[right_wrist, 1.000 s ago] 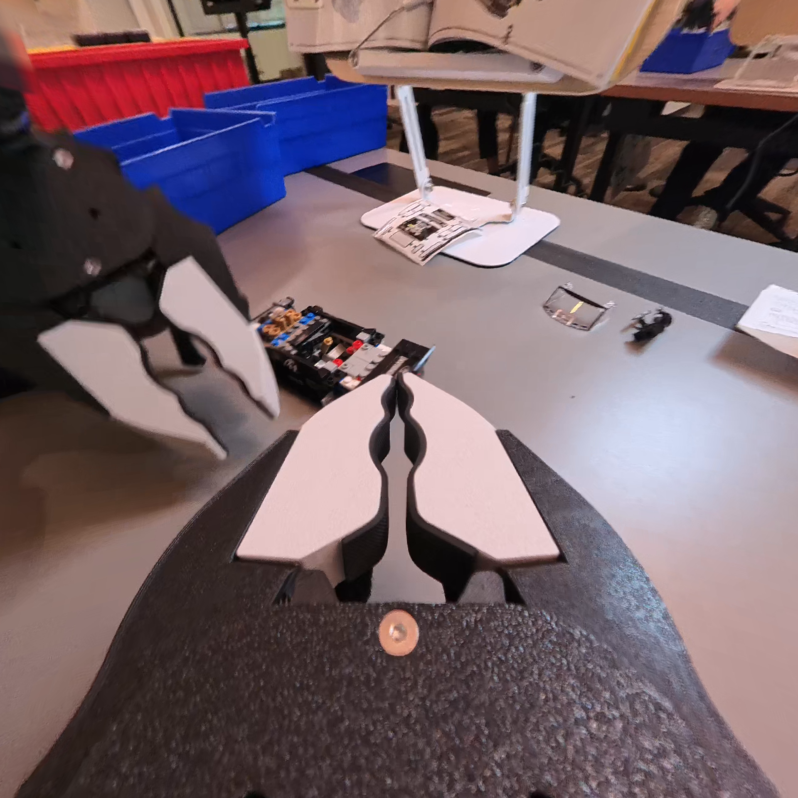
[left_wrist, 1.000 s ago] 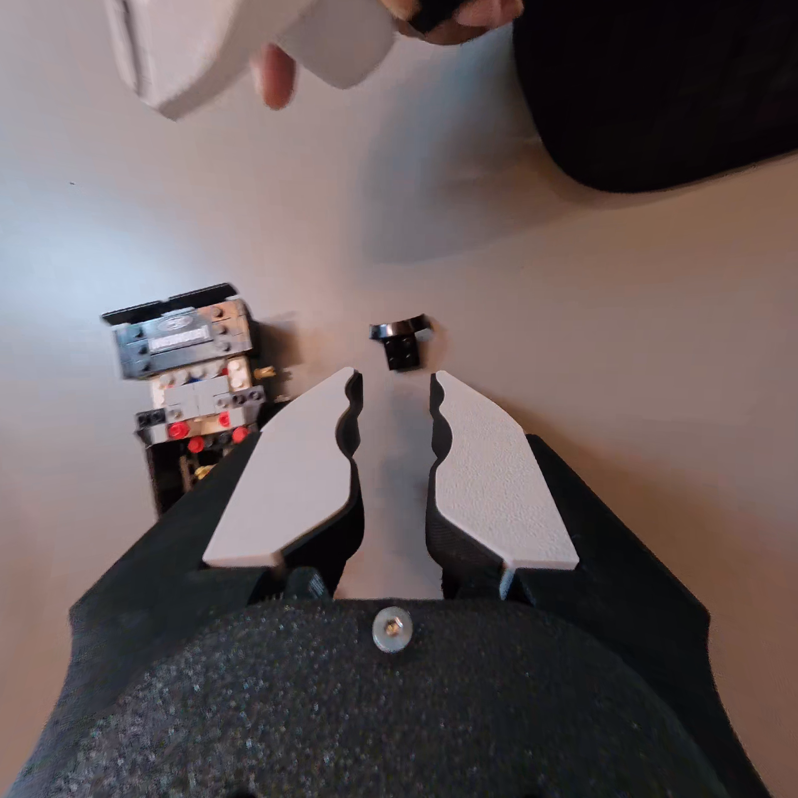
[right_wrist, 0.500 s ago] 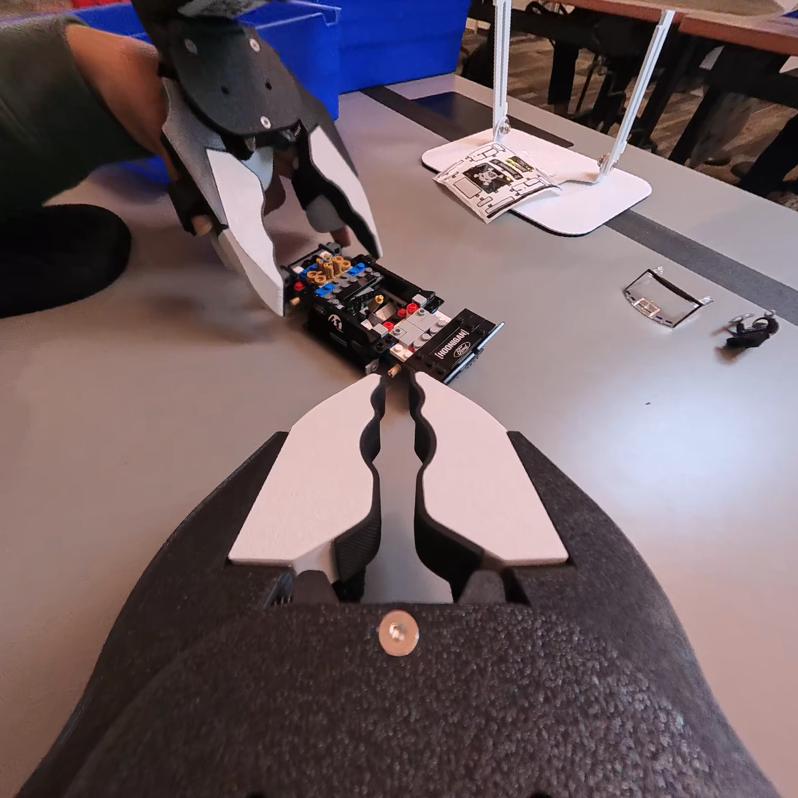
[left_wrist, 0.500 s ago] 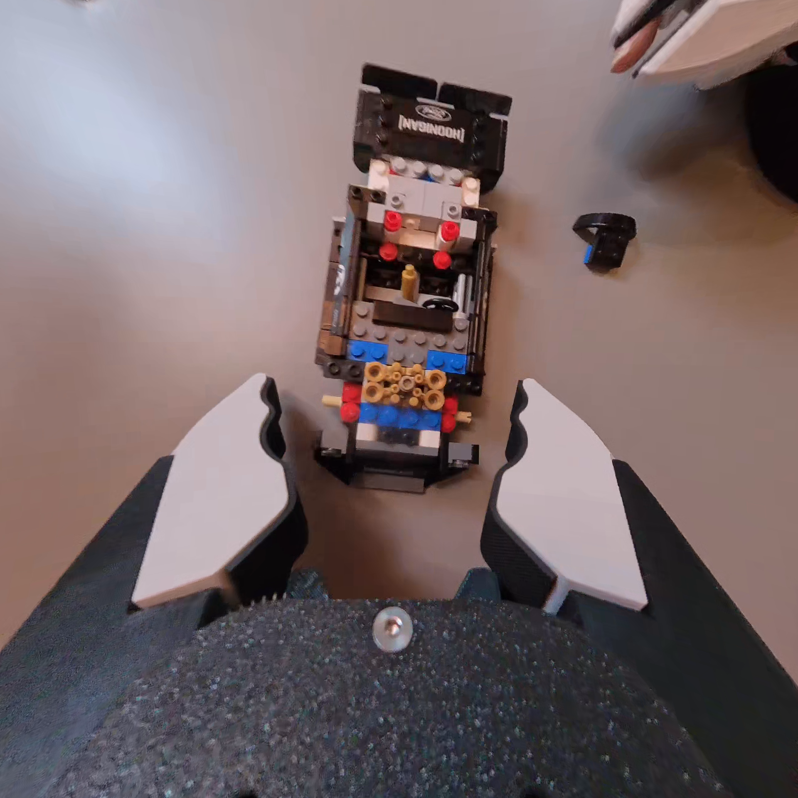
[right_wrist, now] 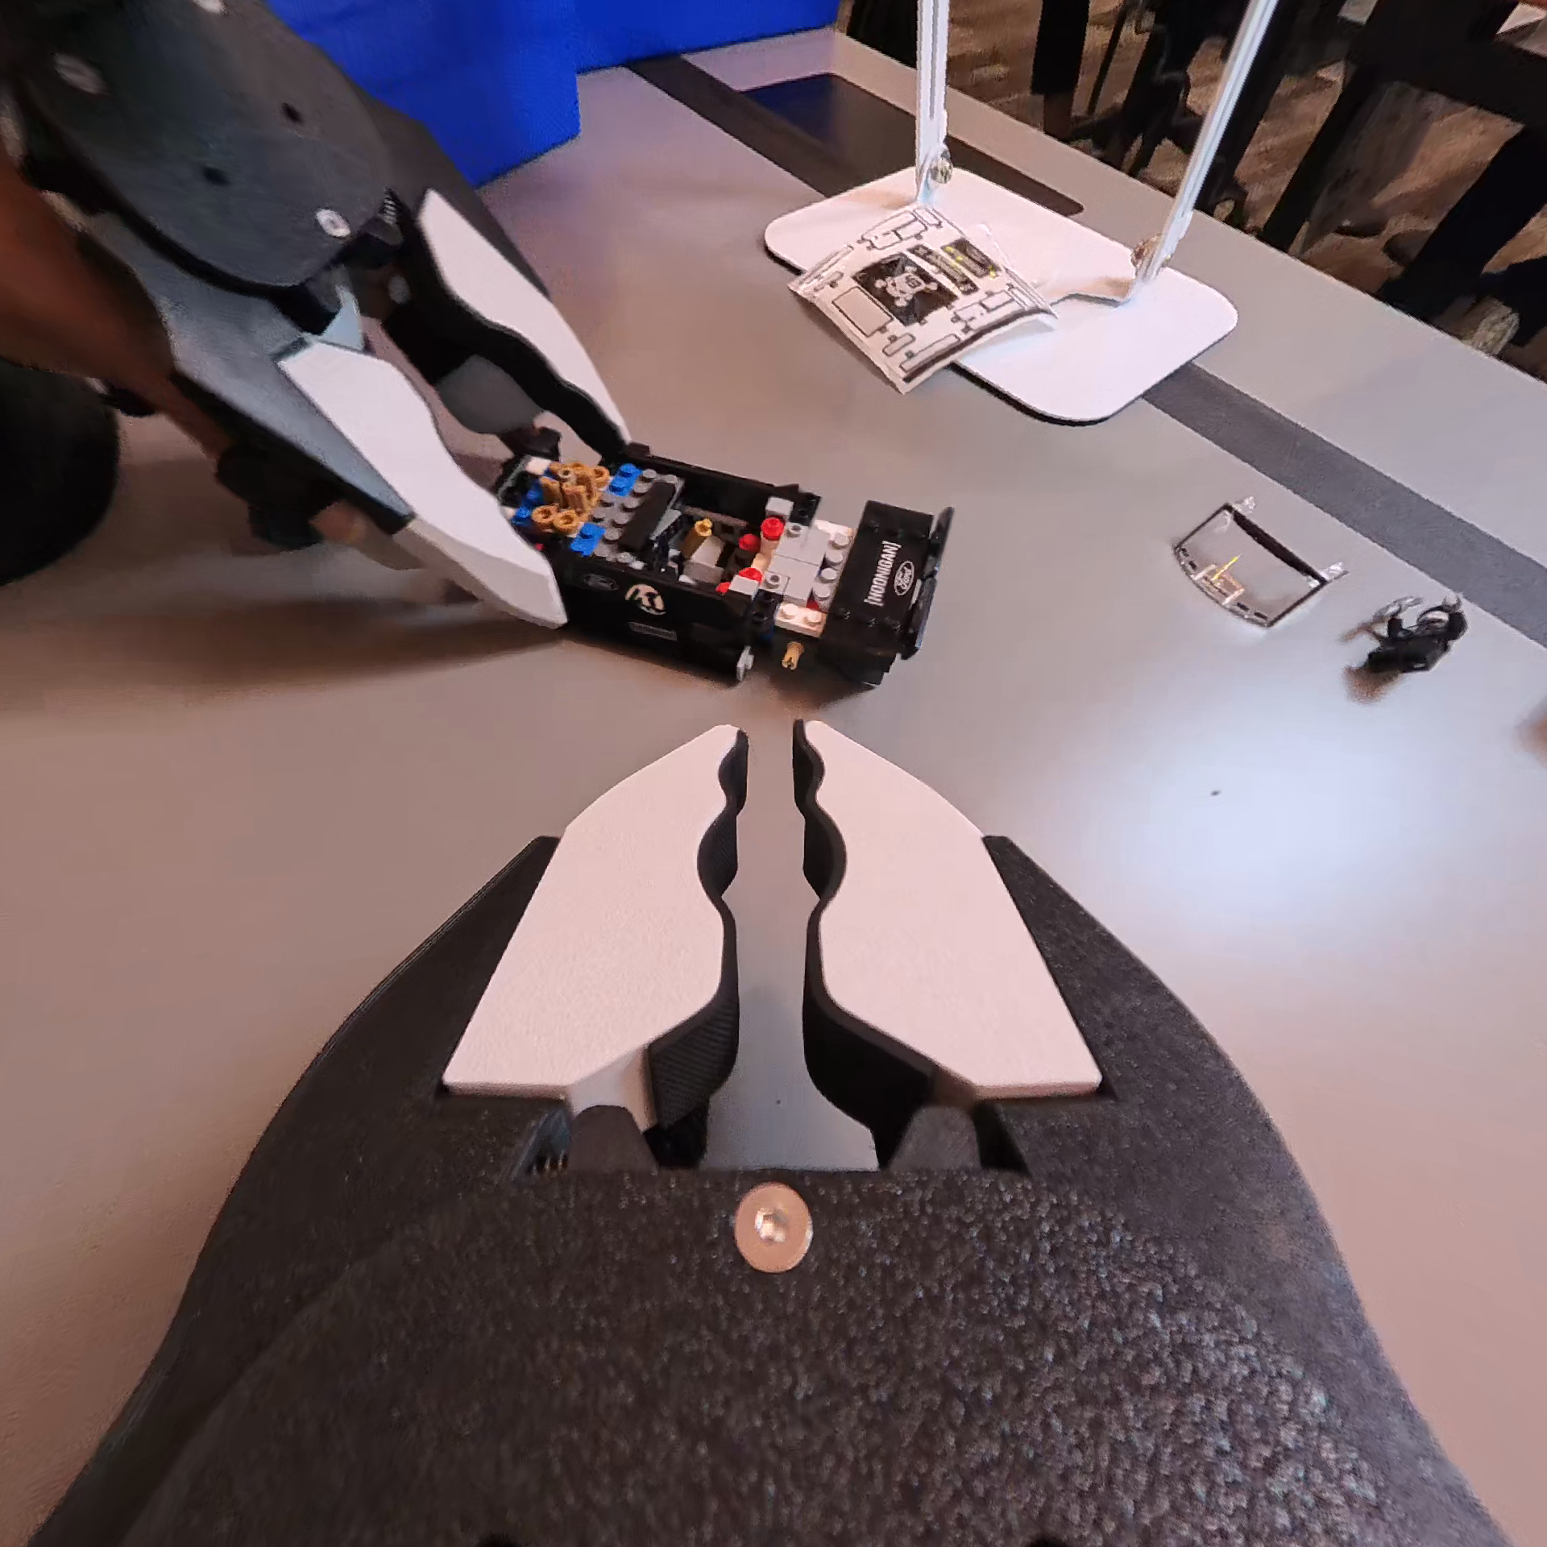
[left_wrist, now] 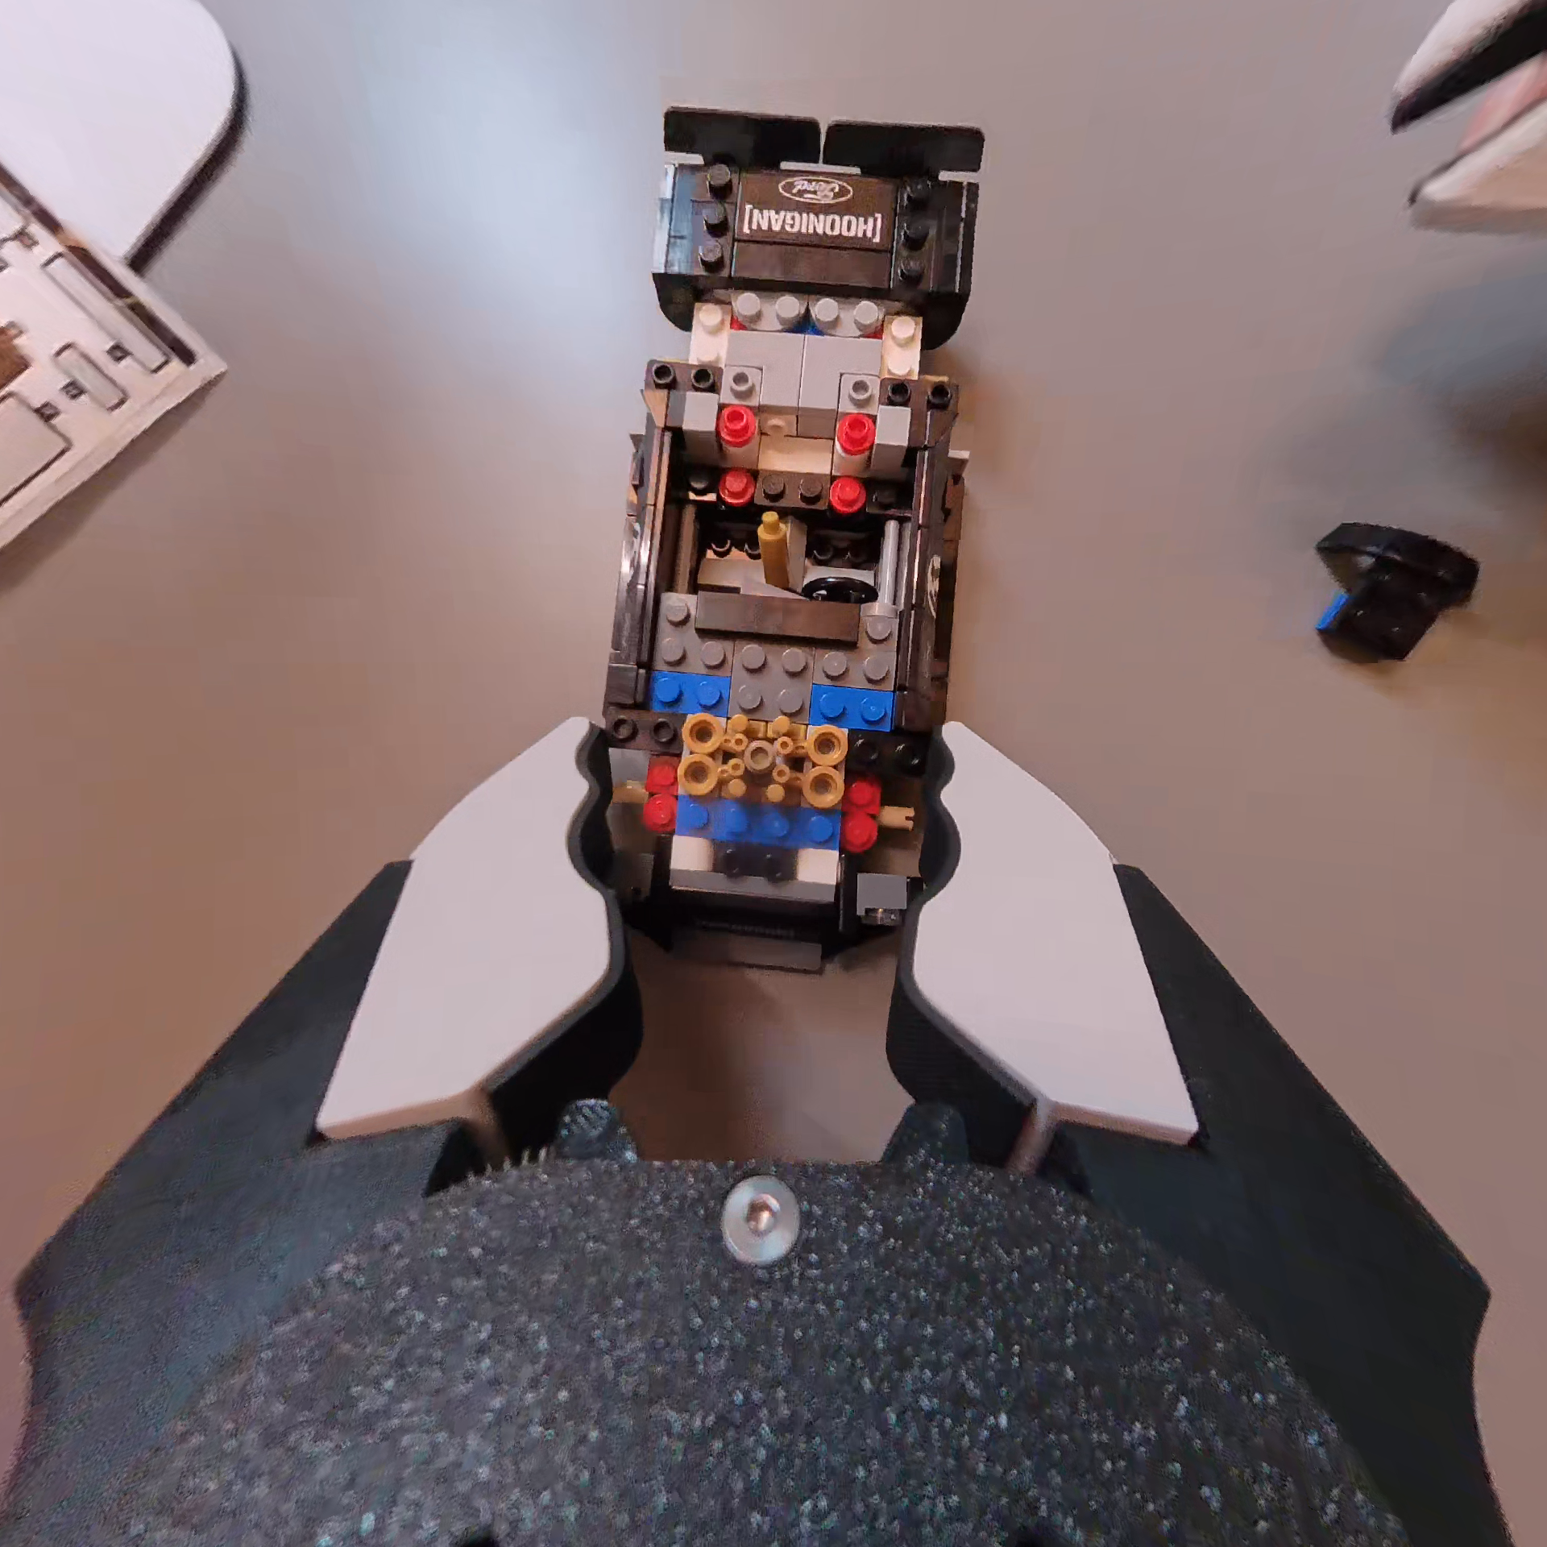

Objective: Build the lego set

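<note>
Left gripper [left_wrist: 763,804] jaws straddle the lego car [left_wrist: 795,536], grip uncertain. Right gripper [right_wrist: 768,737], nearly closed and empty, hovers near it. A black piece [left_wrist: 1394,590] lies beside the car.

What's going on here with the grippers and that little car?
A person is building a half-finished black brick car on a grey table. The left gripper straddles its engine end, fingers spread along both sides. The right gripper hovers nearby, empty. A small black loose piece lies beside the car.
</note>
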Demonstrator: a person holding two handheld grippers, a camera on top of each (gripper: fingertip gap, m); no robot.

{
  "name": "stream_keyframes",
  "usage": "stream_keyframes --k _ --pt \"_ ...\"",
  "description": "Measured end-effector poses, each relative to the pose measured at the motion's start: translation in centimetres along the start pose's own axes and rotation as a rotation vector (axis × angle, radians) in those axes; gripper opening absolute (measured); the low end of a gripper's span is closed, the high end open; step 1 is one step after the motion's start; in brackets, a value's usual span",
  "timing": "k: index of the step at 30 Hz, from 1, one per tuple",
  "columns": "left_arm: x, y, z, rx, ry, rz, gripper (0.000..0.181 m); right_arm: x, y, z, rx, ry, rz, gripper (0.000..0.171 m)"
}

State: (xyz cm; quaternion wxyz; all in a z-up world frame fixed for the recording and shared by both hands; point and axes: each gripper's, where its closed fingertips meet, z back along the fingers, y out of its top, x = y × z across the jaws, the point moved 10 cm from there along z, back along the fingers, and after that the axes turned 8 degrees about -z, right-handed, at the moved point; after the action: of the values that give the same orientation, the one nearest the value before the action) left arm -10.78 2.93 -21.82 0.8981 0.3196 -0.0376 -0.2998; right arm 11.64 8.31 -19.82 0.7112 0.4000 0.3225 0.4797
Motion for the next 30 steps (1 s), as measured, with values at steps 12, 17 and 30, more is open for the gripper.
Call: stream_keyframes --k 12,17,30 --pt "1.6 -2.6 3.4 0.061 -0.128 0.017 0.070 0.1 -0.1 -1.0 -0.045 0.009 -0.002 0.010" --pt "0.9 -2.7 3.6 0.127 -0.141 0.062 0.067 0.0 -0.2 -0.9 -0.033 0.006 -0.017 0.010" --pt "-0.9 -3.3 6.2 0.232 -0.105 0.098 0.067 0.0 -0.7 -1.0 -0.029 0.016 -0.033 0.010"
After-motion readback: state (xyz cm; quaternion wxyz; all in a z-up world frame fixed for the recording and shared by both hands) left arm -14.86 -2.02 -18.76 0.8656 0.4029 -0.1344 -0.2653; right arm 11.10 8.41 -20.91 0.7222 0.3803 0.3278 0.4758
